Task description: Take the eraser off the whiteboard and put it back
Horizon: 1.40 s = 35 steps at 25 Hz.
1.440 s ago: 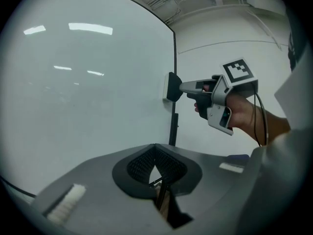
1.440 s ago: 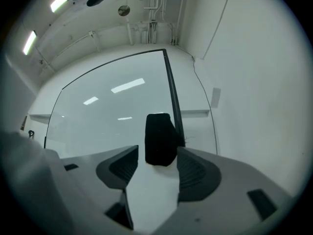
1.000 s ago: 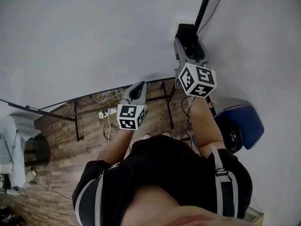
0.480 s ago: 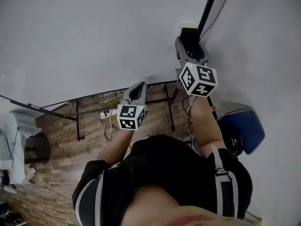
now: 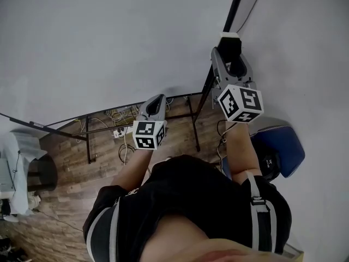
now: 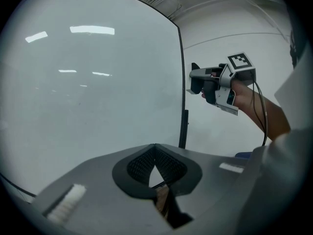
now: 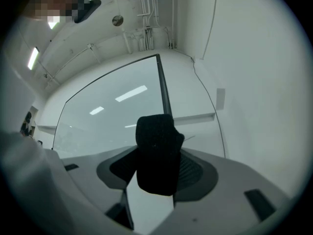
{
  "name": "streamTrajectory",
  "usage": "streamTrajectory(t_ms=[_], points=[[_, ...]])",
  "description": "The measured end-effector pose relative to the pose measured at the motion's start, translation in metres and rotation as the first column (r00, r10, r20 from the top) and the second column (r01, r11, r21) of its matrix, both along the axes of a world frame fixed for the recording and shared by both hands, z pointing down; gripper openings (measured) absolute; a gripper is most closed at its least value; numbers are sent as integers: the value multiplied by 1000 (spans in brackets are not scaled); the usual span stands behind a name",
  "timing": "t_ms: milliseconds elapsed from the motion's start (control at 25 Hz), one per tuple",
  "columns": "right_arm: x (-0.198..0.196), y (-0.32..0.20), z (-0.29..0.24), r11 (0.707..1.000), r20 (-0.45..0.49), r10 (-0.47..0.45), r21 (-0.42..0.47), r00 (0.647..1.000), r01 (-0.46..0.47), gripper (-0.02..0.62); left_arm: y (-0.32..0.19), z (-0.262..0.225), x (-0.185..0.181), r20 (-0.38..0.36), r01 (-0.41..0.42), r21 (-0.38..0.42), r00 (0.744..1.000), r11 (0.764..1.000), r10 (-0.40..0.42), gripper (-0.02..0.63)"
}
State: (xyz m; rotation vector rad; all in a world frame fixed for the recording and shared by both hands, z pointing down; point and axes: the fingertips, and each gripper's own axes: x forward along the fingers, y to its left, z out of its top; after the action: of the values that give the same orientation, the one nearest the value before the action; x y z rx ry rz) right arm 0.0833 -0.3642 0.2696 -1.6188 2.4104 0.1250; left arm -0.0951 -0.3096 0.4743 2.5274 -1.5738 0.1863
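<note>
Right gripper view: black blocky eraser (image 7: 155, 153) gripped, jaws just tightened.

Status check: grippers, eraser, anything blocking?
Right gripper jaws just been closing, shut on eraser, held off the whiteboard by its right edge. Left gripper shut, empty. Nothing seen between eraser and whiteboard.

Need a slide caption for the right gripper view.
Right gripper, jaws just closed further, holds the black eraser, whiteboard behind.

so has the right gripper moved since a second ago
Yes: right gripper, jaws just closing on the eraser, shifted rightward off the whiteboard's black frame.
</note>
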Motion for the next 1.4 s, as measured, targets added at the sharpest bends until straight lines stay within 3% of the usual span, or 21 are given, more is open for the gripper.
streamTrajectory(t_ms=[440,720,1000,1200,1400], points=[[24,35,30,1000,-4,16,-10,1000,-16,233,1,-2,16,15,-40,-3,999,999,40,11],[36,57,72,996,-4,25,-80,1000,-26,233,2,-1,27,18,-68,-9,998,998,68,11],[27,77,106,993,-2,-26,-112,1000,25,233,1,-1,34,16,-93,-7,995,996,93,11],[31,75,118,991,5,-15,-133,1000,15,233,-2,0,31,18,-88,-9,996,996,88,11],[29,72,118,994,-12,-19,-109,1000,18,233,-2,0,29,18,-78,-9,997,997,79,11]])
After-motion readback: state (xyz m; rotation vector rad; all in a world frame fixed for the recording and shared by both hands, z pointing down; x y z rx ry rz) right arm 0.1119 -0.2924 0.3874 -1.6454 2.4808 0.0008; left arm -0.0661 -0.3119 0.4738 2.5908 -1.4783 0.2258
